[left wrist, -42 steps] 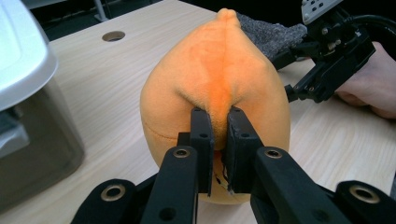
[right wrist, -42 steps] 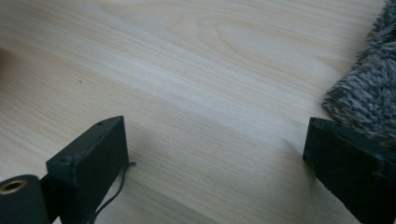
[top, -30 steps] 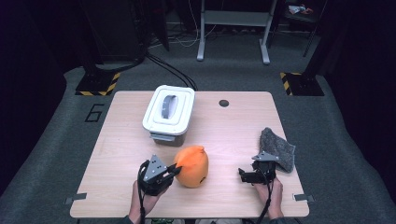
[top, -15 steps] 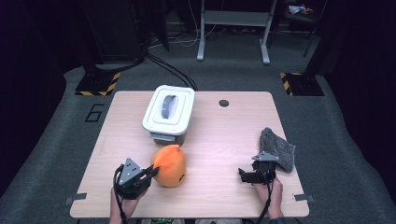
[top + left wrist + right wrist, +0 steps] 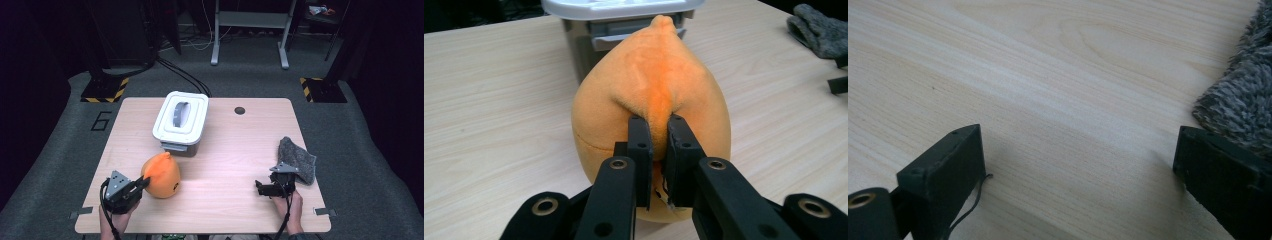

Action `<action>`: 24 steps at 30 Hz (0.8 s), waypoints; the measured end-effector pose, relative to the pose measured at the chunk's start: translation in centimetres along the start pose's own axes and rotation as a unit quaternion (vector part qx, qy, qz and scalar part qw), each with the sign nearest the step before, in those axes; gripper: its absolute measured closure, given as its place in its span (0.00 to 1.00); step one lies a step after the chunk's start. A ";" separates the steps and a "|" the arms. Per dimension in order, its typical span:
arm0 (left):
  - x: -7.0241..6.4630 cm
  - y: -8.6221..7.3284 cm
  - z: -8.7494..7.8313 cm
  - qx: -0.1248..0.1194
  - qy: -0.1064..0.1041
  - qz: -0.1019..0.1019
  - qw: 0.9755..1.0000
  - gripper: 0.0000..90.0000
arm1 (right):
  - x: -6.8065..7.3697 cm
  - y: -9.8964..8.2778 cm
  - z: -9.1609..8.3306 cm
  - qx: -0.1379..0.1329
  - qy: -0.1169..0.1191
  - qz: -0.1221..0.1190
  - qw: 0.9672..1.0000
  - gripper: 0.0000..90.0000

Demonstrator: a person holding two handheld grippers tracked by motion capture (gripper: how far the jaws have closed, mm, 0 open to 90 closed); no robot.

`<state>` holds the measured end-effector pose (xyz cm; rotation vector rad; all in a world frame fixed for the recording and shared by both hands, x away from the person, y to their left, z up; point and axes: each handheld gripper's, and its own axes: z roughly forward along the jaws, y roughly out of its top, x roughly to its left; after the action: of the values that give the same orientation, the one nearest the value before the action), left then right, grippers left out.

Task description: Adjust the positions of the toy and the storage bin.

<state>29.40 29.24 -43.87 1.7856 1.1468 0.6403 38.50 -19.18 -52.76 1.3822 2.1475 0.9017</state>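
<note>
A pale wooden table (image 5: 220,150) stands on grey carpet in a dark room, with black-and-yellow hazard-striped bases and metal stand legs on the floor behind it. At the near edge, on the person's left, the left gripper (image 5: 142,183) is clenched on a fold of an orange plush toy (image 5: 162,174); the left gripper view shows both black jaws pinching a ridge of the soft fabric (image 5: 659,85) low on its near side, the toy's pointed tip aimed away toward the box. The toy rests on the table just in front of a white-lidded grey storage box (image 5: 181,121), slightly to that box's left, near it but apart. Well to the right of the box, also at the near edge, the right gripper (image 5: 260,188) lies low over the wood with its jaws spread wide and nothing between them, bare tabletop showing in the gap in the right gripper view. A grey fuzzy cloth (image 5: 298,159) lies beside that gripper, toward the table's right edge. Beyond the box, to its right, a small dark round grommet (image 5: 240,110) sits near the far edge.
</note>
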 end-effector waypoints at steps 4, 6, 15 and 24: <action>1.1 -0.2 -0.3 -0.002 0.019 -0.011 1.000 0.92 | 0.0 0.0 0.0 0.000 0.000 -0.002 1.000 0.06; 1.9 -0.2 -0.4 0.001 0.032 -0.017 0.999 0.92 | 0.0 0.0 0.0 0.000 0.000 0.000 1.000 0.06; 4.9 -0.3 -0.2 0.017 0.085 -0.050 0.995 0.93 | 0.0 0.0 0.0 0.000 0.000 0.000 1.000 0.06; 6.8 -0.1 1.3 0.046 0.148 -0.057 0.986 0.90 | 0.0 0.0 0.0 0.000 0.000 -0.001 1.000 0.06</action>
<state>33.36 34.86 -44.86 1.7243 1.4885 0.8143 38.53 -19.20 -52.77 1.3790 2.1477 0.9010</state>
